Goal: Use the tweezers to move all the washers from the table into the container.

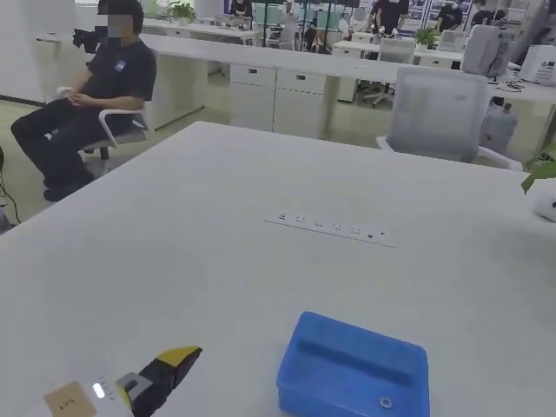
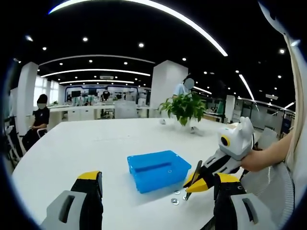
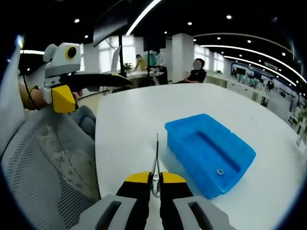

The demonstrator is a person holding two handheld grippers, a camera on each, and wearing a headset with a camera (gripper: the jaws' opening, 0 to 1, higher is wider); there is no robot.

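Observation:
A blue container (image 1: 352,373) sits on the white table (image 1: 217,217) near its front edge, with one washer (image 1: 385,402) inside it. Left of it is my left gripper (image 1: 187,354), yellow-tipped. In the left gripper view my left gripper (image 2: 157,176) stands open and empty, facing the container (image 2: 156,170). To its right my right gripper (image 2: 211,175) holds the tweezers (image 2: 194,178), tips down by two or three washers (image 2: 175,201) on the table. My right gripper (image 3: 154,177) is shut on the tweezers (image 3: 156,155), beside the container (image 3: 211,153) and its washer (image 3: 220,171).
A socket strip (image 1: 330,230) is set into the table's middle. A grey chair (image 1: 443,113) stands at the far side, and a person (image 1: 87,95) sits at far left. A potted plant (image 2: 184,108) stands on the table. A mesh chair (image 3: 48,158) is close by the table edge.

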